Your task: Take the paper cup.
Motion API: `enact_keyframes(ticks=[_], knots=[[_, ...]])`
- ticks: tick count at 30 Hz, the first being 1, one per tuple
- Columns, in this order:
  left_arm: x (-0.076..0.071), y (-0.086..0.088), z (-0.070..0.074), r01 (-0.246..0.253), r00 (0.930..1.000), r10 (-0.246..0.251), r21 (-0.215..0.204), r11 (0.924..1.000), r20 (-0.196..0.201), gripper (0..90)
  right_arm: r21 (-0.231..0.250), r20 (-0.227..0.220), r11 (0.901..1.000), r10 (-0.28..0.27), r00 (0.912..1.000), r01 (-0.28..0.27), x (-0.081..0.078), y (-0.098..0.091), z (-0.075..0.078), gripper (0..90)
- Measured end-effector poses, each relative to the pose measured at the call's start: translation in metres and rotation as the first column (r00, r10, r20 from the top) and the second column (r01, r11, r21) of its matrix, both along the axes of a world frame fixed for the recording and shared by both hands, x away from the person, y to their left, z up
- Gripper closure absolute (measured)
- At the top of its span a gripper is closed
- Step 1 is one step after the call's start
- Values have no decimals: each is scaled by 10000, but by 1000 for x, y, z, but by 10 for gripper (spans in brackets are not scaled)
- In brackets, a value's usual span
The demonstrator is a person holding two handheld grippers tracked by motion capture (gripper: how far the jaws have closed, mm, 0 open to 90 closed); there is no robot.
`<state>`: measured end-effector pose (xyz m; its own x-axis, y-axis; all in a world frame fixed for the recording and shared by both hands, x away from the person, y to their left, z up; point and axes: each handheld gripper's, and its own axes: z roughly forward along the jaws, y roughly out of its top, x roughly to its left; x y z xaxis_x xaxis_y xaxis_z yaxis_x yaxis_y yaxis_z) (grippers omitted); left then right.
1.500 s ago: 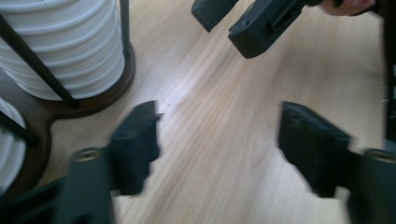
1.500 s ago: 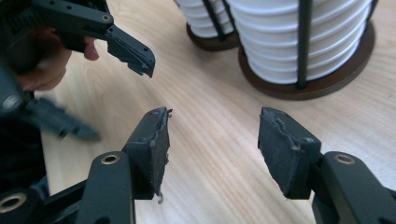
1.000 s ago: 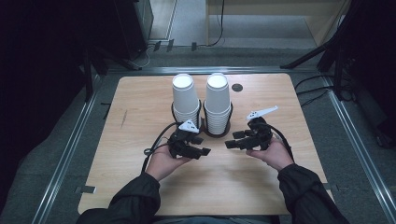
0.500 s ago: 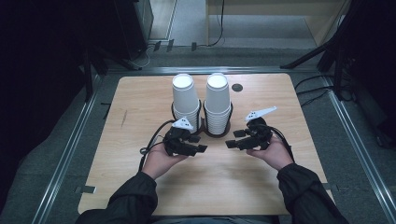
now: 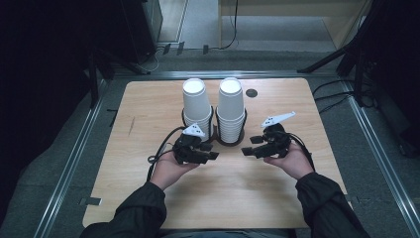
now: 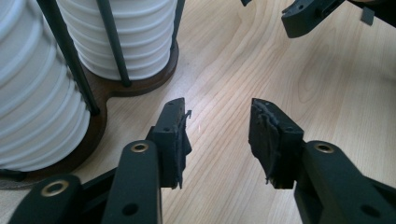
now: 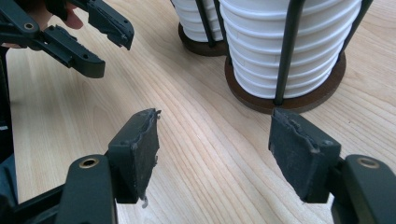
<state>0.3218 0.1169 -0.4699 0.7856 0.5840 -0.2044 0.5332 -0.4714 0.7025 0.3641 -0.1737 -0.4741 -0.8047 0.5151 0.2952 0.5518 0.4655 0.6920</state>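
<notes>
My left gripper (image 5: pixel 210 152) and right gripper (image 5: pixel 250 147) hover over the desk (image 5: pixel 148 114), fingers parted, holding nothing. Cup stacks (image 5: pixel 231 111) in holder (image 5: pixel 231 141) stand at twelve o'clock.

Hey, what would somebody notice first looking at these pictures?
Two tall stacks of white paper cups stand side by side in a dark wire holder at the middle of the wooden table. Just in front, the left claw and right claw face each other, both open and empty.

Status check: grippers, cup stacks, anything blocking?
Left gripper open, empty. Right gripper open, empty. Two cup stacks upright in wire holder, untouched. Bare table between grippers.
</notes>
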Motion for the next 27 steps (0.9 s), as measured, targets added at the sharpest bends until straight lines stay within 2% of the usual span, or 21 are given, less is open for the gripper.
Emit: enact_keyframes(ticks=[1, 2, 7, 9, 13, 15, 18, 19, 21, 22, 23, 27], knots=[[0, 0, 1, -60, 10000, 60, 61, 10000, -10, 624, -36, 35, 10000, 30, 10000, -29, 0, 0, 1, 336], [-1, 0, 1, -91, 9999, 91, -60, 9999, -46, 663, -79, 112, 9999, 123, 9999, -122, 0, 1, 1, 337], [3, -1, 3, -200, 9997, 195, -331, 9993, -166, 740, -214, 485, 9995, 236, 9985, -226, 0, -2, 9, 340], [5, -4, 3, -236, 9995, 230, -321, 9992, -199, 768, -171, 560, 9997, 178, 9983, -169, 1, -3, 11, 340], [5, -8, 4, -176, 9998, 176, 53, 9998, 13, 811, -292, 723, 9996, 3, 9974, 18, 2, -5, 18, 337], [5, -9, 6, -199, 9998, 199, 3, 9998, -74, 823, -264, 853, 9996, -78, 9963, 101, 4, -6, 24, 337], [8, -10, 9, -257, 9997, 257, 67, 9996, -34, 848, -106, 759, 9999, -118, 9970, 126, 7, -7, 32, 338], [10, -11, 13, -337, 9994, 337, 70, 9994, 14, 851, -113, 829, 9999, -84, 9965, 93, 11, -8, 40, 337], [13, -12, 17, -417, 9989, 411, -291, 9987, -208, 858, -136, 891, 9998, -106, 9960, 119, 13, -9, 48, 327], [13, -12, 17, -417, 9989, 411, -291, 9987, -208, 857, -136, 891, 9998, -106, 9960, 119, 13, -9, 48, 327], [16, -15, 22, -372, 9991, 365, -334, 9988, -201, 854, -49, 900, 9999, -115, 9959, 119, 16, -9, 55, 322], [19, -25, 35, -347, 9993, 346, 44, 9994, 167, 873, -115, 1106, 9998, -153, 9937, 167, 23, -8, 70, 306]])
